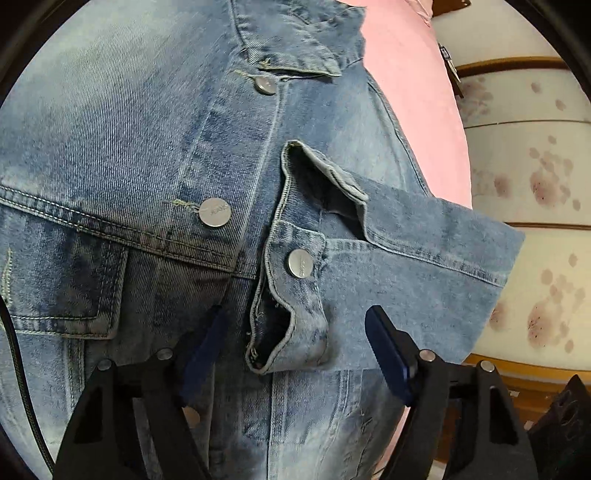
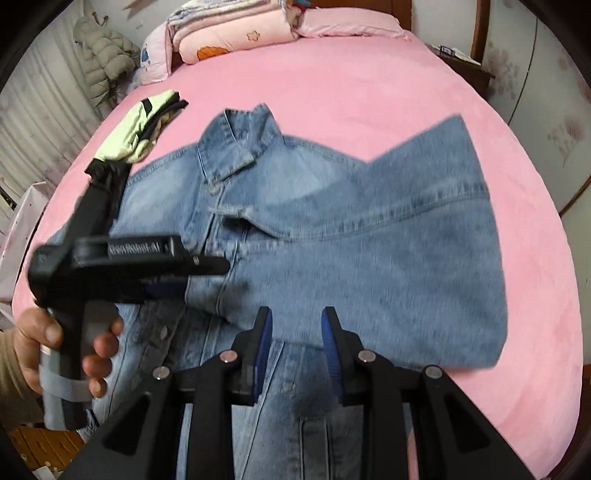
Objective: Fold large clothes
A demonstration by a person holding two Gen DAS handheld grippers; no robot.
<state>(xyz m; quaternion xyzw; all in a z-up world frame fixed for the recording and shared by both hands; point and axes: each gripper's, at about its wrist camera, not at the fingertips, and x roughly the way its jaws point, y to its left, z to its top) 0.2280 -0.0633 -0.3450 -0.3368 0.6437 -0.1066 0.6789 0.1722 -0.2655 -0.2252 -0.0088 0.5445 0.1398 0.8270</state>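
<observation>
A blue denim jacket [image 2: 332,258] lies front up on the pink bed [image 2: 369,92], collar toward the headboard. One sleeve is folded across its chest, and the sleeve's cuff [image 1: 295,266] with a metal button lies over the button placket. My left gripper [image 1: 297,350] hovers low over that cuff, jaws wide, with the cuff between the fingers but untouched by the pads. In the right wrist view the left gripper [image 2: 199,280] is held by a hand [image 2: 44,339] at the jacket's left side. My right gripper [image 2: 297,347] stands over the folded sleeve's near edge, jaws partly apart, gripping nothing.
A folded pile of green and black clothes [image 2: 147,125] sits left of the collar. Pillows and quilts [image 2: 236,33] lie at the headboard, and a puffy coat [image 2: 103,51] hangs at the far left. A floral panel [image 1: 528,184] stands beyond the bed's right edge.
</observation>
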